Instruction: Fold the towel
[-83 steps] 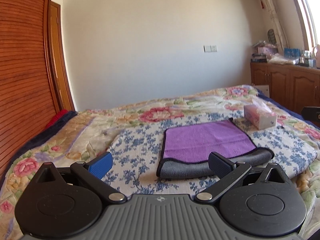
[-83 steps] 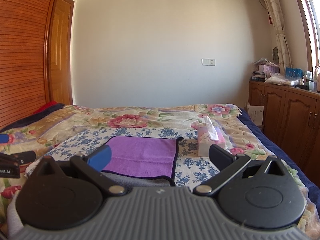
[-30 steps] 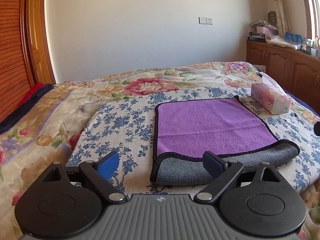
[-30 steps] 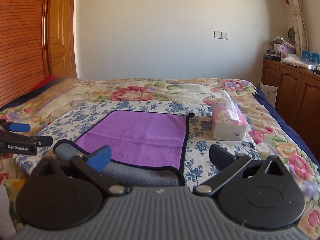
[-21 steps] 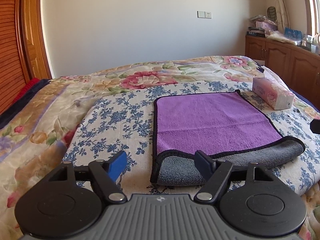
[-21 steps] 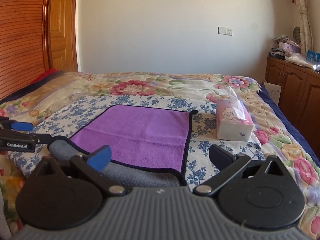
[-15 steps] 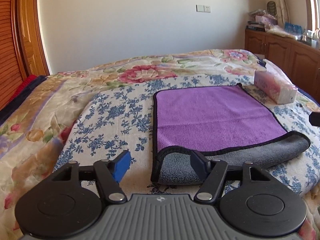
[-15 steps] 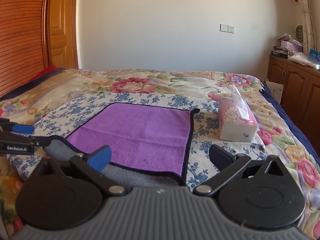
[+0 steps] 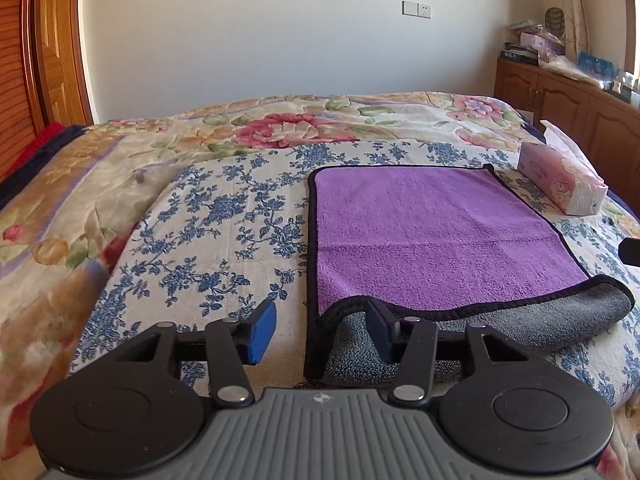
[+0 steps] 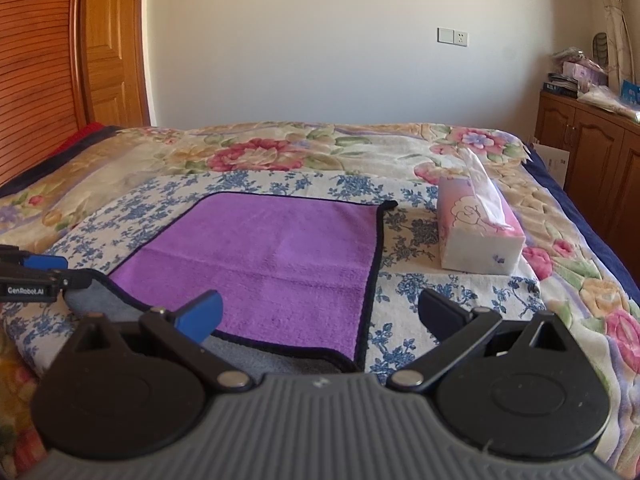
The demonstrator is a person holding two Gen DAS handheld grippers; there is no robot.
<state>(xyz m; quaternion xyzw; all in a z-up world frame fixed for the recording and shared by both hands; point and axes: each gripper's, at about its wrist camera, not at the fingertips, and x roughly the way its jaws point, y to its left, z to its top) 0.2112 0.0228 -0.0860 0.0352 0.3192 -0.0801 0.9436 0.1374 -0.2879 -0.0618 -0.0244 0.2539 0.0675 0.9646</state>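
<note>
A purple towel (image 9: pixel 424 232) with a grey underside and black hem lies flat on the flowered bedspread (image 9: pixel 216 216). Its near edge is curled over and shows grey. My left gripper (image 9: pixel 320 330) hangs at the near left corner. Its jaws are closing, with the towel's left hem between them and the pads apart from it; the dark finger sits over the grey curl. In the right wrist view the towel (image 10: pixel 272 256) fills the middle. My right gripper (image 10: pixel 320 316) stands wide open over the near right corner, and my left gripper (image 10: pixel 68 271) shows at the far left.
A pink tissue box (image 9: pixel 560 184) (image 10: pixel 476 232) stands on the bed just right of the towel. Wooden cabinets (image 9: pixel 560 92) line the right wall, a wooden door (image 10: pixel 108 48) the left. The bed's right edge drops off beyond the box.
Both grippers have come forward and lower toward the towel's near edge. The left jaws have narrowed around the near left corner. The right jaws stay wide.
</note>
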